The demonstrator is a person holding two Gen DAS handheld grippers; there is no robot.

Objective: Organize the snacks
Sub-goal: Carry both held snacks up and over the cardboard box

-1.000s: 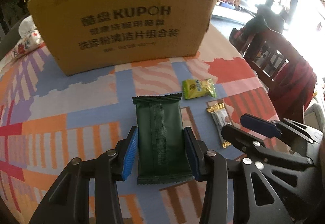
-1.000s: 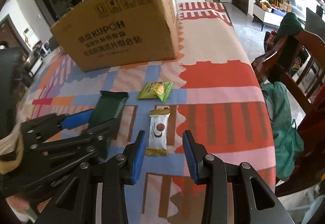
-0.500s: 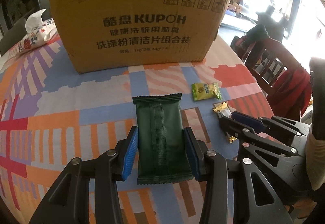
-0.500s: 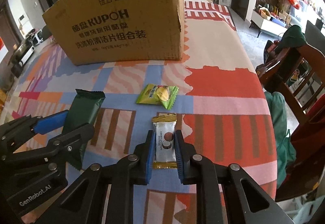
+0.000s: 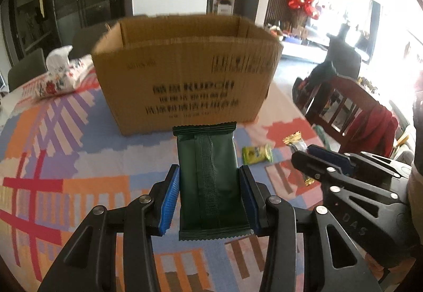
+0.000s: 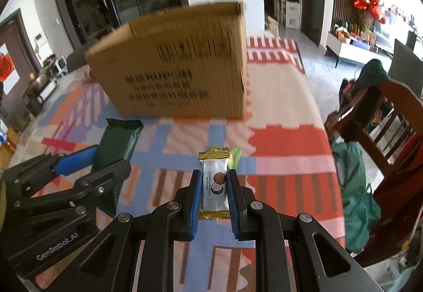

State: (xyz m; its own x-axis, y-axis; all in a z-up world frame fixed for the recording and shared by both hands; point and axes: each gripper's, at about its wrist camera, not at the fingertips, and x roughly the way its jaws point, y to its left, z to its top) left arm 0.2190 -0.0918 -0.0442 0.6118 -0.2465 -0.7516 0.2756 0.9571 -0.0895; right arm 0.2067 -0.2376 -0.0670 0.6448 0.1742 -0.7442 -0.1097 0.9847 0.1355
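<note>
A dark green snack packet [image 5: 207, 181] with a ribbed centre seam sits between bright blue finger pads [image 5: 169, 199] on a black left gripper [image 5: 210, 199]. A white candy wrapper [image 6: 214, 185] with gold crimped ends and brown round motifs sits between the blue-padded black fingers [image 6: 194, 202] of the right gripper [image 6: 214, 204]. A lime-green sachet [image 5: 257, 154] lies on the counter [image 5: 66, 159], whose cloth is a patchwork of orange, red, blue, lilac and white stripes. The brown cardboard box [image 5: 185, 75] bears black print.
</note>
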